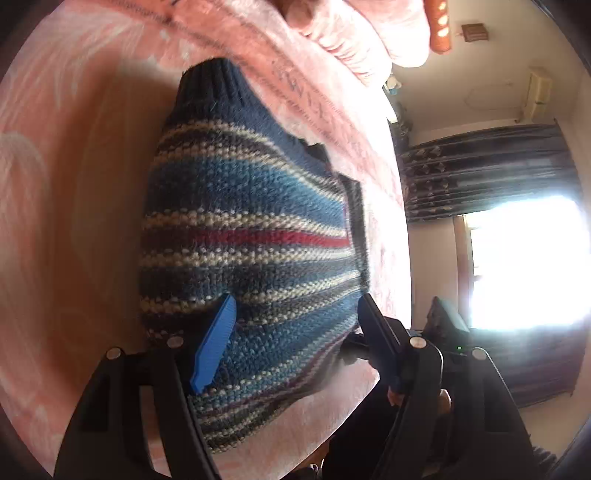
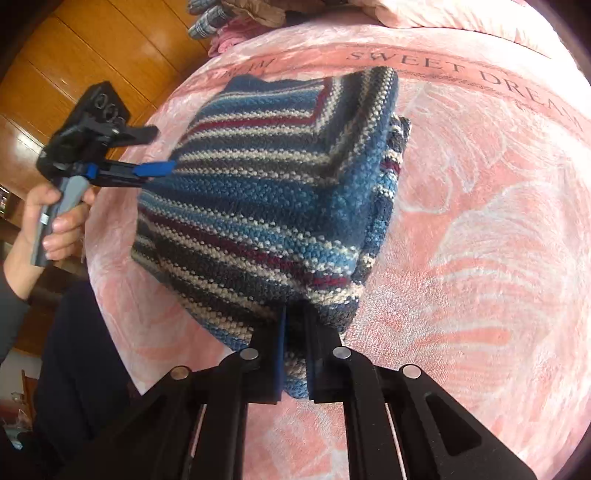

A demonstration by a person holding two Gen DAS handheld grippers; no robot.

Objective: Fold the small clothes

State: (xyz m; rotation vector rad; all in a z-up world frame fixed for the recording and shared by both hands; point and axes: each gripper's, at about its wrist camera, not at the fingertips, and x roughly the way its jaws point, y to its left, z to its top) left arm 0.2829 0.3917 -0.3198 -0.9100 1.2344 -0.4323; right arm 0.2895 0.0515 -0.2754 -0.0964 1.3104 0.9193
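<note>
- In the left wrist view, we see the striped knit sweater lying folded on the pink blanket of the bed, close to the bed's edge on the window side.
- The left gripper has its jaws apart, with the sweater's near end between them; one blue fingertip lies over the knit, the other sits at the sweater's edge by the bed's edge.
- The sweater's dark ribbed hem points away from the camera, toward a heap of pink bedding.
- Past the bed's edge we see a bright window and a dark patterned curtain.
- In the right wrist view, the same sweater sits as a thick folded bundle on the blanket, which carries the printed words "SWEET DREAM" along its far border.
- The right gripper is clamped on the sweater's near corner, the jaws drawn together with knit pinched between them.
- At the bed's left edge we see the left gripper from the side, its blue tip at the sweater's edge; whether it touches the knit we cannot tell here.
- A hand grips that tool's handle, a dark sleeve below it.
- Wooden panelling fills the background beyond the bed.
</note>
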